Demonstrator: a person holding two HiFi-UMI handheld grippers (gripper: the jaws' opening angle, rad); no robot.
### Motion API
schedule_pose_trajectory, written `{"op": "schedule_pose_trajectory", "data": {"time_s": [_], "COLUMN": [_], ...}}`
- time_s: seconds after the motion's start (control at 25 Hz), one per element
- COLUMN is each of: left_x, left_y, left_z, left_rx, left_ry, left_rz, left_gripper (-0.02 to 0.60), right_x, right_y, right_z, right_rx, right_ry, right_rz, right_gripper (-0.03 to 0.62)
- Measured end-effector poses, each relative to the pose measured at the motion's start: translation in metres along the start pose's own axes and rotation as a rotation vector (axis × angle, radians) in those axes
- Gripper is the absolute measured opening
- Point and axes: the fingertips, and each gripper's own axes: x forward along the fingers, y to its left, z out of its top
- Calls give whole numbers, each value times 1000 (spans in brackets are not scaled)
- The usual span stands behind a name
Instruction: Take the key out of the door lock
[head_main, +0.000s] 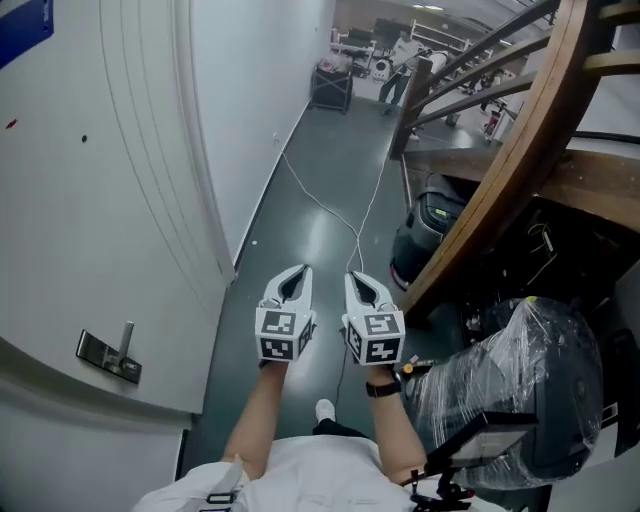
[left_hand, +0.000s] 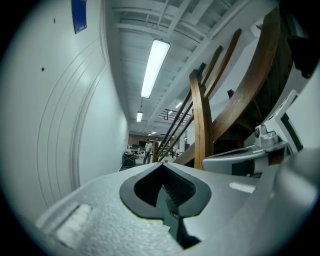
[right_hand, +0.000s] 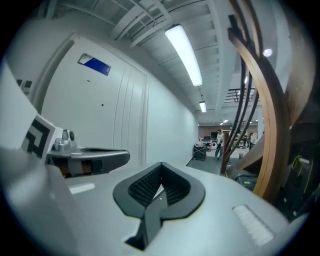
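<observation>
1 silver lock plate (head_main: 105, 358) bears a lever (head_main: 127, 338) on the white door (head_main: 100, 200).

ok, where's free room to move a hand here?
Open: the dark floor strip between door and stair, crossed only by a thin cable. Door face around the handle is bare. Crowded: right side under the stair, black unit and wrapped bundle.

I count two grippers, the left gripper (head_main: 298, 270) and the right gripper (head_main: 357, 276). There is one door (head_main: 90, 200) with one handle (head_main: 125, 345), one blue sign (head_main: 20, 25), one white cable (head_main: 320, 205), one plastic-wrapped bundle (head_main: 520, 380), one wristwatch (head_main: 381, 388) and two strip lights (left_hand: 155, 67).
</observation>
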Motion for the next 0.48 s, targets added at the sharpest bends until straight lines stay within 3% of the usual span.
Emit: {"op": "schedule_pose_trajectory", "data": {"time_s": [0.16, 0.48], "left_x": [52, 114], "left_y": [3, 9], "left_z": [13, 16], "left_rx": [-43, 17], "left_ry": [5, 29], "left_rz": [17, 123], "left_gripper": [-1, -2], "right_x": [28, 76], "right_y": [-33, -104], "right_z": [24, 29], "right_rx": [8, 45], "right_ry": [-53, -44], "right_rz": [16, 42], "right_gripper": [-2, -2]}}
